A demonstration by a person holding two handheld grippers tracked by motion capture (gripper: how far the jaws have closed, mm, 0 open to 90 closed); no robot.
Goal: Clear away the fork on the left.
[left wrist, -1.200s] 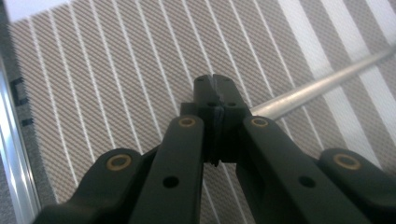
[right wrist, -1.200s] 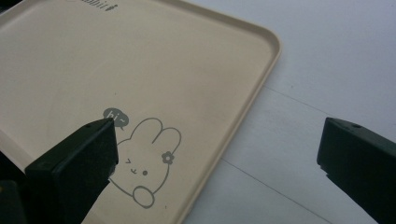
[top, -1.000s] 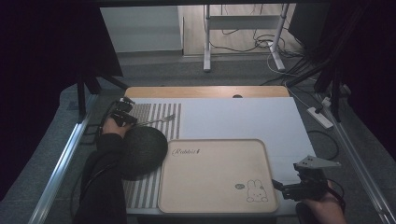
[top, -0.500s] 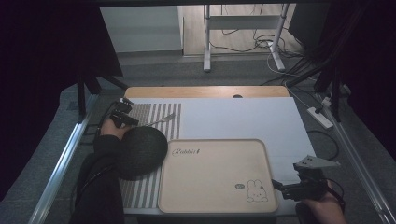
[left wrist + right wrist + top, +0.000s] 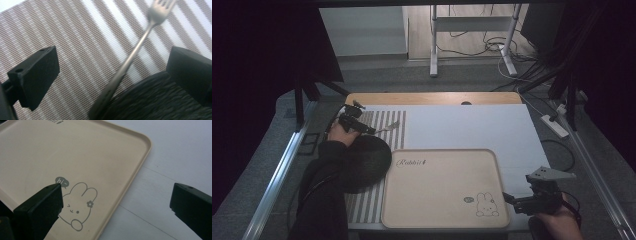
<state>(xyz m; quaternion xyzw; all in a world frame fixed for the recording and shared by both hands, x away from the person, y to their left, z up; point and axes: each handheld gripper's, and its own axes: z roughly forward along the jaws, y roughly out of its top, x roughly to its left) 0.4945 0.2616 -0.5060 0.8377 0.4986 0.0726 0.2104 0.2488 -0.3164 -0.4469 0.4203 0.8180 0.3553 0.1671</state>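
The person wears a dark, long sleeve point(image 5: 319, 195) on the left arm. The left gripper point(image 5: 112, 75) has black, blocky, wedge-shaped jaws with small round holes in their tops. The right gripper point(image 5: 518, 201) is black, topped by a grey three-cornered plate; a dark band, perhaps a strap, circles that wrist.

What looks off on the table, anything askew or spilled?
Only the fork: it lies slanted across the striped placemat, its handle end at the edge of the dark woven round mat, between the open jaws of the left hand-held gripper. The beige rabbit tray sits square. Nothing spilled or damaged.
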